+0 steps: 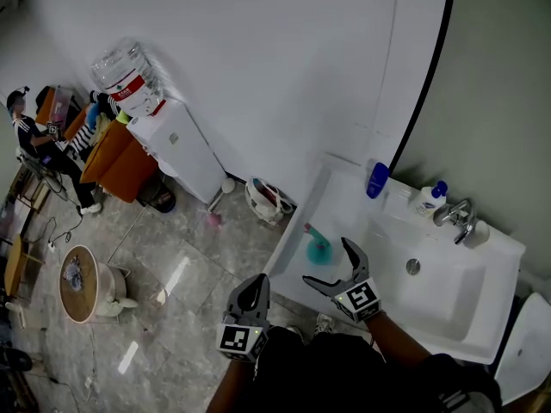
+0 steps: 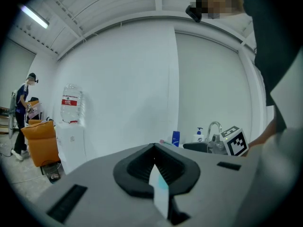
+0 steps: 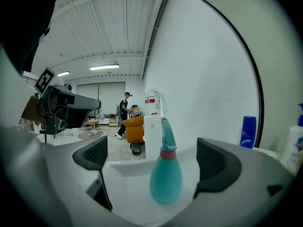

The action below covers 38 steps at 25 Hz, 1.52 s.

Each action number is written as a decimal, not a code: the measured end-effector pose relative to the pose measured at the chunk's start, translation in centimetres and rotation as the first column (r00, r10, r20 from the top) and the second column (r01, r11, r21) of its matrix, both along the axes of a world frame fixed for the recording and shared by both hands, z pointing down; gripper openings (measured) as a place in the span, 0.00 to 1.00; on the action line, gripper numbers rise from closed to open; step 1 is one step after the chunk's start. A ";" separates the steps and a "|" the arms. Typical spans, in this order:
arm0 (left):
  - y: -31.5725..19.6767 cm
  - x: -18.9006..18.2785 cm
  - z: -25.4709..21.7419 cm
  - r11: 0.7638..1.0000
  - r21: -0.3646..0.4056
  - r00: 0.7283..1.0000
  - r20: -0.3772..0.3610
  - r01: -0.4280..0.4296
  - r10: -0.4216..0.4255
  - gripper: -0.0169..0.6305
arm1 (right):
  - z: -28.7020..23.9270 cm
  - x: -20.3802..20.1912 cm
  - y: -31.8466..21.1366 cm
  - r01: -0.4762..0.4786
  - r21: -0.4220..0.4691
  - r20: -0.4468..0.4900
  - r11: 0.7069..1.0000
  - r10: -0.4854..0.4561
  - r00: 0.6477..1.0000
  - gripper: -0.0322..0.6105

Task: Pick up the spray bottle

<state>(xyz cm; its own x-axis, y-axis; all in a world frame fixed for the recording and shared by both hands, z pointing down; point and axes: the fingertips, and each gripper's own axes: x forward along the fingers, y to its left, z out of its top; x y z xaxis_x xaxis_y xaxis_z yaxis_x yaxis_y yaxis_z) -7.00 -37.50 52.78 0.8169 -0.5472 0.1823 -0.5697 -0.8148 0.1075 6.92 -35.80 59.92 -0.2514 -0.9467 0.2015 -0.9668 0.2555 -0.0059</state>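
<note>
White wall (image 1: 258, 58), plain, with a black curved strip (image 1: 424, 84) running down it. Floor (image 1: 181, 265) is grey glossy tile with light glare. White water dispenser (image 1: 185, 149) stands against the wall, upturned bottle (image 1: 129, 76) on top, orange furniture (image 1: 120, 162) just beside. Round wooden table (image 1: 76, 274) stands well apart. White counter (image 1: 340, 179) has a basin and tap (image 1: 455, 215). Ribbed ceiling, strip lights (image 3: 104, 67) lit.

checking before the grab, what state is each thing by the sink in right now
spray bottle: upright on the sink ledge, between the right jaws, not gripped
right gripper: open
left gripper: shut
tap: no water seen running
blue bottle: upright
pump bottle: upright
</note>
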 end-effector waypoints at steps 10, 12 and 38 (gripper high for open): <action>-2.6 1.1 1.0 0.998 -0.046 0.999 -0.008 -0.049 0.049 0.02 | 2.0 0.8 -2.0 -0.040 -0.050 -0.004 0.998 0.040 0.999 0.81; -3.3 1.1 1.0 0.997 -0.050 0.998 -0.012 -0.056 0.055 0.02 | 2.2 0.7 -2.2 -0.037 -0.065 -0.007 0.997 0.037 0.999 0.75; -5.3 2.3 1.9 0.990 -0.093 0.994 -0.041 -0.106 0.103 0.02 | 3.1 1.7 -3.3 -0.091 -0.049 -0.090 0.995 0.086 0.992 0.26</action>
<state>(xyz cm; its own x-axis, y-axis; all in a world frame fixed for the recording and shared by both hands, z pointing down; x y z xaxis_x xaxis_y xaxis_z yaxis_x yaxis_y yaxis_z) -4.68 -42.76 54.73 0.8758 -0.4400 0.1986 -0.4761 -0.8550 0.2058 8.67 -39.09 62.98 -0.1466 -0.9519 0.2690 -0.9830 0.1706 0.0683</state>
